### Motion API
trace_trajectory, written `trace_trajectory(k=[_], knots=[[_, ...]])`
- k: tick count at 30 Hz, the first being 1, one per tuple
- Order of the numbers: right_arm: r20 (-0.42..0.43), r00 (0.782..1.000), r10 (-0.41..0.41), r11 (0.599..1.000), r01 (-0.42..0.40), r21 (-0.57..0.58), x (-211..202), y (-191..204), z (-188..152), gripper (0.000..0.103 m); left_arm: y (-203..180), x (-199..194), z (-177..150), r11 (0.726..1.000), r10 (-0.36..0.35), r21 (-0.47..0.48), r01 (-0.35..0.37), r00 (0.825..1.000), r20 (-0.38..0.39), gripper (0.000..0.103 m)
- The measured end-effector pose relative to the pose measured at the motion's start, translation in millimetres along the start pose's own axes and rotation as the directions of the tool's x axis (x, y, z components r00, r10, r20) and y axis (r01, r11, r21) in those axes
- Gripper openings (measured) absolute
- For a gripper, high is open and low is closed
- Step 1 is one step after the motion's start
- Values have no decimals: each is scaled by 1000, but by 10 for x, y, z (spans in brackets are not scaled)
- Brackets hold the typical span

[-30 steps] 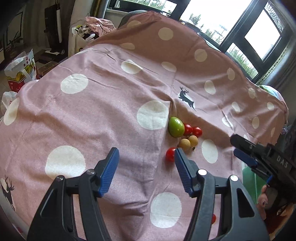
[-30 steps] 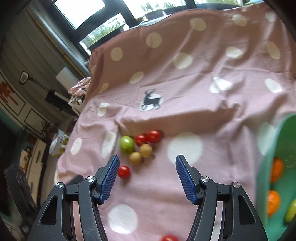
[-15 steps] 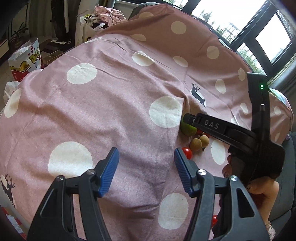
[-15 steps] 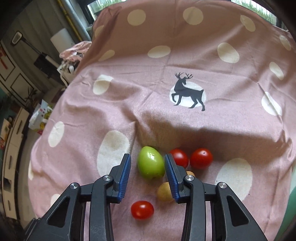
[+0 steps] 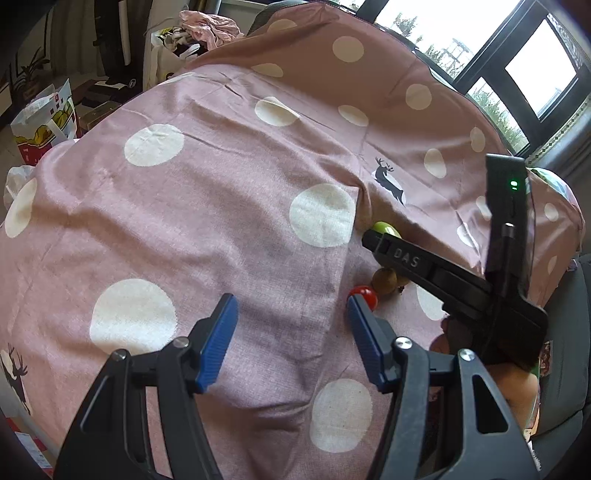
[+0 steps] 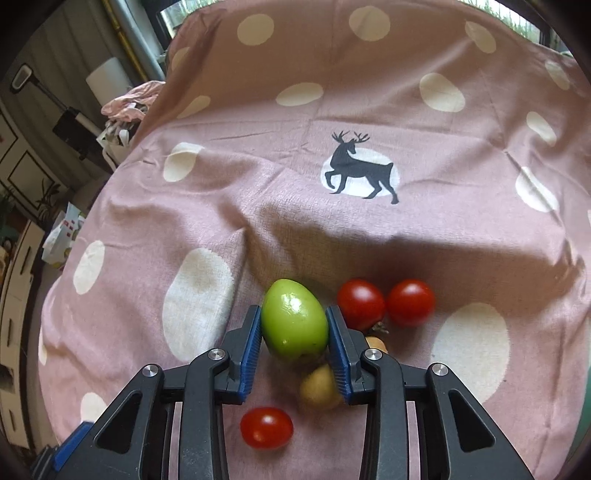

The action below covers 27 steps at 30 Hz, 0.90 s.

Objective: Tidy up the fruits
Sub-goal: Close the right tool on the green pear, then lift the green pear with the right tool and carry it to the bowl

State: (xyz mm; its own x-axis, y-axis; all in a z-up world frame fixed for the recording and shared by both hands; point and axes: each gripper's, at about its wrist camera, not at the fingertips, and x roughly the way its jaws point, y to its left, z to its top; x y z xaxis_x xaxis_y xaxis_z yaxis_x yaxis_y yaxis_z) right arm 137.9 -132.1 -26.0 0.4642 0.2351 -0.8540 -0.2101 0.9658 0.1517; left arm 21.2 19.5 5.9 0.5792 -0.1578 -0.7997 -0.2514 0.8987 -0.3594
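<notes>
A green egg-shaped fruit (image 6: 291, 332) lies on the pink dotted cloth (image 6: 369, 110). My right gripper (image 6: 293, 314) is closing on it, and both blue pads touch its sides. Two red tomatoes (image 6: 360, 302) sit just right of it, and a third (image 6: 266, 428) lies nearer the camera. Two tan round fruits (image 6: 319, 387) rest under the right finger. In the left wrist view the right gripper (image 5: 376, 240) hides most of the green fruit (image 5: 386, 228). My left gripper (image 5: 291, 306) hangs open above bare cloth, with a red tomato (image 5: 364, 295) just beyond its right fingertip.
The cloth drapes over a rounded seat with a black deer print (image 6: 360, 171) beyond the fruits. A paper bag (image 5: 40, 122) stands on the floor at the left and a heap of clothes (image 5: 207, 26) behind. A hand (image 5: 509, 384) holds the right gripper.
My right gripper has come down over the fruit cluster and drawn its jaws in onto the green fruit. The left gripper has stayed nearly where it was, still open.
</notes>
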Motion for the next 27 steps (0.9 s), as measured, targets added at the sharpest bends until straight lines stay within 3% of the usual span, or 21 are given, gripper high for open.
trace_trajectory(k=[5, 9, 16, 23, 27], knots=[[22, 996, 88, 996, -88, -2, -479, -160, -200, 37, -104, 1, -49, 999, -26, 33, 26, 1000, -2, 61], [-13, 995, 96, 995, -97, -9, -750, -369, -537, 37, -240, 41, -113, 996, -47, 73, 48, 999, -20, 60], [-95, 992, 86, 996, -82, 45, -792, -777, -1024, 36, -485, 117, -259, 987, -68, 141, 73, 997, -42, 56], [-123, 992, 20, 999, -14, 52, -690, -936, -1074, 37, -612, 224, -361, 984, -86, 147, 96, 994, -72, 53], [-124, 992, 32, 998, -25, 60, -726, -1005, -1066, 37, -649, 257, -400, 986, -78, 141, 88, 994, -70, 53]])
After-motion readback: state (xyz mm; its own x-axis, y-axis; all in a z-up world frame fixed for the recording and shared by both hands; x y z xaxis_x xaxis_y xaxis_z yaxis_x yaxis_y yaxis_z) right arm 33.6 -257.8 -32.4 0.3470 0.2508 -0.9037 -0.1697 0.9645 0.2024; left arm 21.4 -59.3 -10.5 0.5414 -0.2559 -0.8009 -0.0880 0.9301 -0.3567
